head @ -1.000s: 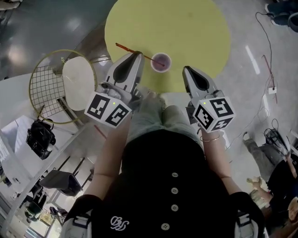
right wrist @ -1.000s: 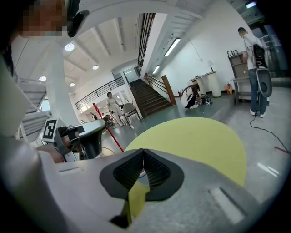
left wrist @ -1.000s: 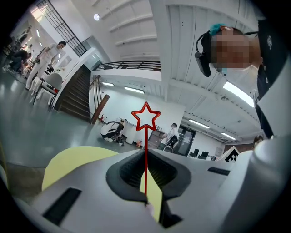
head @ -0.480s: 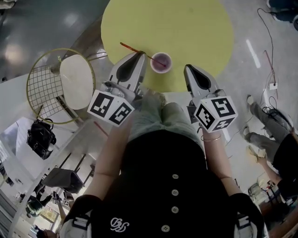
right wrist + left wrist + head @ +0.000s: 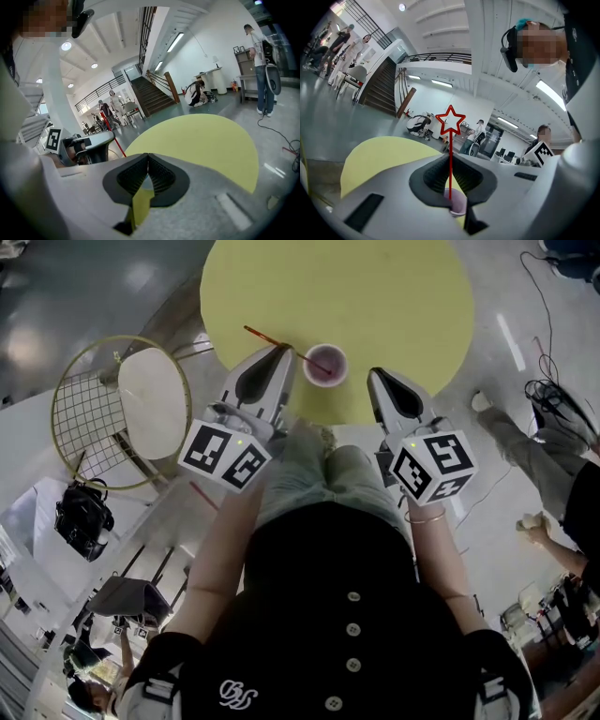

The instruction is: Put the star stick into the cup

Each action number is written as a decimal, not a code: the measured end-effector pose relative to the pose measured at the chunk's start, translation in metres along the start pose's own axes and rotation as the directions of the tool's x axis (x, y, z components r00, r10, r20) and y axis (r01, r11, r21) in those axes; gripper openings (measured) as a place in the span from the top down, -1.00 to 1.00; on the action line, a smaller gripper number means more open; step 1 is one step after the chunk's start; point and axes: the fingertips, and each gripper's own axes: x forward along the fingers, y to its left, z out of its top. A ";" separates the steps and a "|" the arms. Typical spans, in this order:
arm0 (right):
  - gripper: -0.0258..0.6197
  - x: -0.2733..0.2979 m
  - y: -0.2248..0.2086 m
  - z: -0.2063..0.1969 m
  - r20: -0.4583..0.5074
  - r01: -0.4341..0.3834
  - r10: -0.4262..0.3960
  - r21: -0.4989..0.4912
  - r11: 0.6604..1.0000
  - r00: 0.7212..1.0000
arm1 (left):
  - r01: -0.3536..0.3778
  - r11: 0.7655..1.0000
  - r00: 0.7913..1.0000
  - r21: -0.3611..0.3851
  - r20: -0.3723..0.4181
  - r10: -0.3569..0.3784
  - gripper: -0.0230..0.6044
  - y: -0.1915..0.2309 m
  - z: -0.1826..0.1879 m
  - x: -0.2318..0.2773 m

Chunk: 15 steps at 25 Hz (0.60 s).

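Note:
A thin red star stick (image 5: 265, 337) slants over the round yellow table (image 5: 394, 296). My left gripper (image 5: 283, 349) is shut on its shaft. In the left gripper view the outlined star (image 5: 450, 120) stands upright above the jaws. The shaft runs down between the pads, and its lower end meets the mouth of the small pale purple cup (image 5: 458, 205). That cup (image 5: 325, 363) stands near the table's front edge, just right of the left gripper. My right gripper (image 5: 373, 373) hangs shut and empty to the cup's right, its pads (image 5: 148, 155) pressed together.
A wire chair with a white seat (image 5: 153, 401) stands left of the table. Cables (image 5: 548, 390) lie on the floor at the right, where a person's leg (image 5: 520, 442) shows. A black bag (image 5: 80, 519) sits at the lower left.
My left gripper has sunk a little with the stick still in it. The right gripper has kept still. A person at the right has walked on.

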 end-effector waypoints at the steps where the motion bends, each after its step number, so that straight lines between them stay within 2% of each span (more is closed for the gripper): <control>1: 0.91 0.000 0.000 0.001 -0.002 -0.003 0.003 0.000 1.000 1.000 | -0.003 1.000 1.000 -0.005 0.000 0.003 0.86 0.001 0.000 0.001; 8: 0.91 0.007 -0.001 0.002 -0.024 -0.004 0.004 0.005 1.000 1.000 | -0.017 1.000 1.000 -0.024 -0.002 0.017 0.85 0.010 0.001 0.003; 15: 0.91 0.008 -0.007 -0.006 -0.016 -0.006 0.006 0.020 1.000 1.000 | -0.016 0.999 1.000 -0.028 -0.005 0.016 0.85 0.008 -0.013 0.005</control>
